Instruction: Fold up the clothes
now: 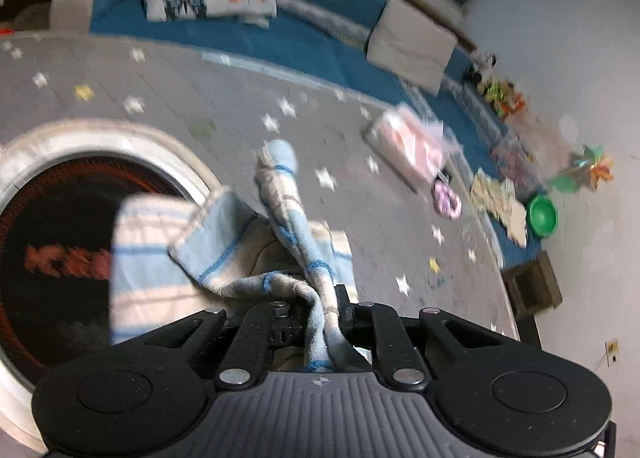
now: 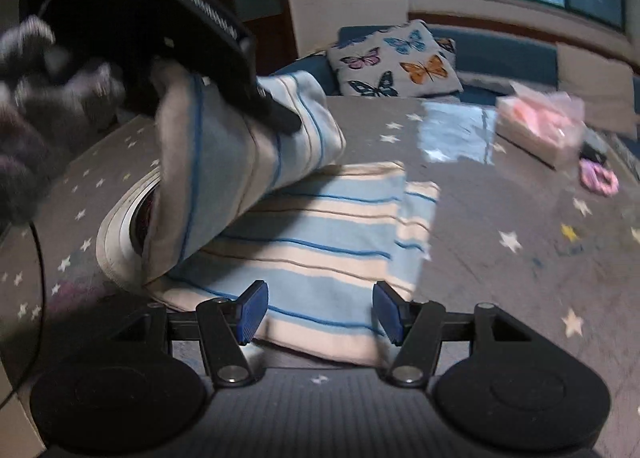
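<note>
A blue, cream and brown striped towel (image 2: pixel 316 242) lies partly folded on the grey star-patterned cloth (image 2: pixel 520 258). My left gripper (image 1: pixel 324 314) is shut on a bunched edge of the striped towel (image 1: pixel 304 242), lifting that part off the surface. In the right wrist view the left gripper (image 2: pixel 276 105) hangs at upper left with the raised fold draped from it. My right gripper (image 2: pixel 318 312) is open just above the towel's near edge, blue pads (image 2: pixel 252 312) spread wide with nothing between them.
A round dark mat with a white rim (image 1: pixel 60 193) lies under the towel's left side. A butterfly cushion (image 2: pixel 396 61) sits on the blue sofa behind. A pink packet (image 2: pixel 540 125), a purple scrunchie (image 2: pixel 598 177), a green bowl (image 1: pixel 543 214) and toys sit to the right.
</note>
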{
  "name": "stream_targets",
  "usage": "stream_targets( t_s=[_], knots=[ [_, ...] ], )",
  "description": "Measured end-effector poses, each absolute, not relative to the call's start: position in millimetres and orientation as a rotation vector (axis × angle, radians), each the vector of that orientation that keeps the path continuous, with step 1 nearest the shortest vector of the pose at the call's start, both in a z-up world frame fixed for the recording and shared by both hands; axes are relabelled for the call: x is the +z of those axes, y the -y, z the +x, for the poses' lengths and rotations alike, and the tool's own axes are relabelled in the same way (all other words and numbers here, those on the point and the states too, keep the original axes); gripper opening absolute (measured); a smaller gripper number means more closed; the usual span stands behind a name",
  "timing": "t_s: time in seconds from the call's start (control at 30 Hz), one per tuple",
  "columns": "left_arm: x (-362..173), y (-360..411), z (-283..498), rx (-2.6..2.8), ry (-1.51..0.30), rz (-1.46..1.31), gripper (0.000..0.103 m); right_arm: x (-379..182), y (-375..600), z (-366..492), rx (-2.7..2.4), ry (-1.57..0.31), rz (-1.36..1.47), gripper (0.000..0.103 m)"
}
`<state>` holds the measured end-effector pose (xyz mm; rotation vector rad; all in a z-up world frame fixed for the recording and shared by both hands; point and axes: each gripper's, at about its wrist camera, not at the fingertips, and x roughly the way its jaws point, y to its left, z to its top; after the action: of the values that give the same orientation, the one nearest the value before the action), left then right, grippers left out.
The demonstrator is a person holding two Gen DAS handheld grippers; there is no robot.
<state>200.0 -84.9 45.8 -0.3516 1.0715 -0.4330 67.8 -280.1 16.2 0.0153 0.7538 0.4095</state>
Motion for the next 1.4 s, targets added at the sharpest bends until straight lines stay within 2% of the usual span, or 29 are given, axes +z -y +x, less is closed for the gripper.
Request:
stream_targets(
  t_s=[0.23,0.67,0.83,1.0,1.13,1.3,1.4],
  knots=[
    [34,110,197,-0.493,-1.109,-0.348,0.043,8,320,63,0.386,-0.769,0.073,0.061],
    [34,73,187,-0.435,-1.080,-0.312,0.048,21,357,74,0.358,-0.733,0.157,0.060],
    [32,61,177,-0.426,-1.072,-0.284,0.048,22,351,110,0.392,-0.736,0.223,0.054],
    [33,47,165,-0.423,-1.050,-0.253,0.050,22,333,136,0.426,-0.743,0.240,0.053],
    [27,35,157,-0.404,-1.050,-0.220,0.052,29,299,139,0.500,-0.707,0.094,0.056],
    [19,20,152,-0.376,-1.061,-0.227,0.054,13,267,157,0.510,-0.736,-0.061,0.059],
    [15,12,152,-0.356,-1.063,-0.227,0.055,8,262,166,0.429,-0.692,-0.154,0.061]
  ],
)
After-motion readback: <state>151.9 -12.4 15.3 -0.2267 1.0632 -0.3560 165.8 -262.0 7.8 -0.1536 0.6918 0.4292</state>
